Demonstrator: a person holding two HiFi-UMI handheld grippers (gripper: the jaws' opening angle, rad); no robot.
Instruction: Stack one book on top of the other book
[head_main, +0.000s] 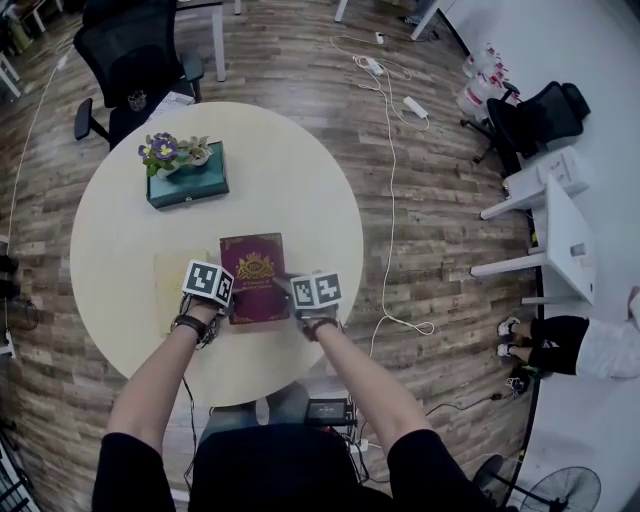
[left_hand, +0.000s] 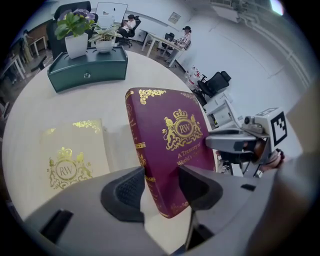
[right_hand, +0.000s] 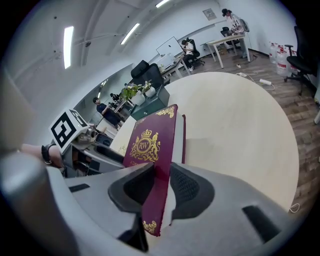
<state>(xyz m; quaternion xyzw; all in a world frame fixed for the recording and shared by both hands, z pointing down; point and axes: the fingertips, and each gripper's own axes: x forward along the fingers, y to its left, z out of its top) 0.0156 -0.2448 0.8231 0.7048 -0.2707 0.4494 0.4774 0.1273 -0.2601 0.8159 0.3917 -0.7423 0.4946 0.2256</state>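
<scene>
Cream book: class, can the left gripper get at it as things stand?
Probably not yet: the left gripper has its jaws on the maroon book. The cream book lies uncovered beside it.

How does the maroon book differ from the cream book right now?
The maroon book is dark red; the cream book is pale. The maroon book is tilted, clamped by the left gripper and right gripper; the cream book lies flat on the table, untouched. Both carry the same gold crest.

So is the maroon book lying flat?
No, tilted: left gripper and right gripper hold the book's near end off the table.
</scene>
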